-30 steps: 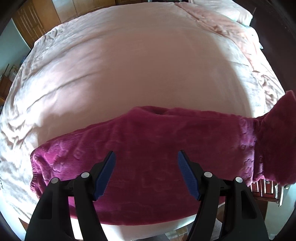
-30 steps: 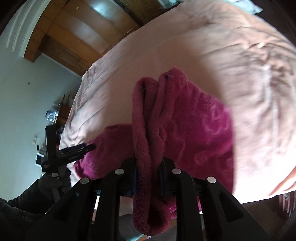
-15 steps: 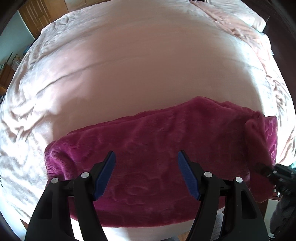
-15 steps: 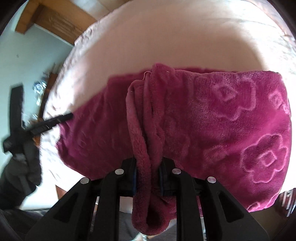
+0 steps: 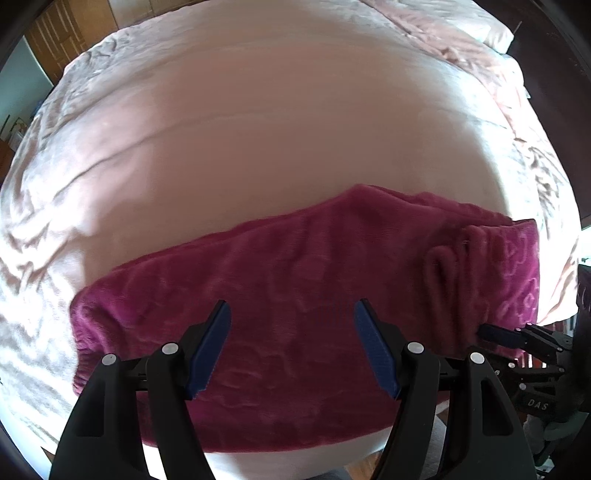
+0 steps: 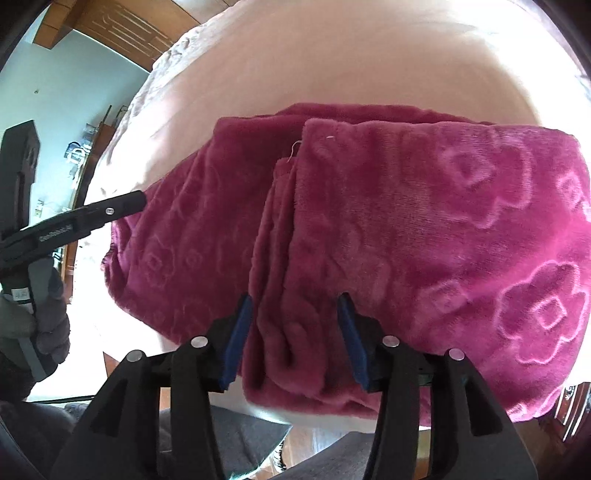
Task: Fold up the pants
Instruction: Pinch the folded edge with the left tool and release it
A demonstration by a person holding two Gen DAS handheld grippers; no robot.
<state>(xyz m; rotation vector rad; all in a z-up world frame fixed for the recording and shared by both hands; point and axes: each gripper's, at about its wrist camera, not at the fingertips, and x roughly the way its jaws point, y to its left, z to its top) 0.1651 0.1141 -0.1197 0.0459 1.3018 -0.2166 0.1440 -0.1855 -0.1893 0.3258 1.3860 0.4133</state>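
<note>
The magenta fleece pants (image 5: 295, 314) with embossed flowers lie along the near edge of the bed, one end folded over onto the rest (image 6: 424, 221). My left gripper (image 5: 291, 314) is open and empty just above the middle of the pants. My right gripper (image 6: 295, 306) is open, its jaws on either side of the bunched folded edge (image 6: 284, 295) without pinching it. The right gripper also shows in the left wrist view (image 5: 498, 334) at the right end of the pants. The left gripper shows in the right wrist view (image 6: 125, 203) at the left.
The pink bedsheet (image 5: 277, 129) covers the bed beyond the pants, wrinkled at the left (image 5: 37, 221). A pink quilt and pillow (image 5: 480, 33) lie at the far right. A wooden wardrobe (image 6: 122, 26) and a cluttered shelf (image 6: 85, 155) stand past the bed.
My right gripper has laid the folded end down on the pants and opened, letting the fabric go. My left gripper stayed open, hovering over the pants.
</note>
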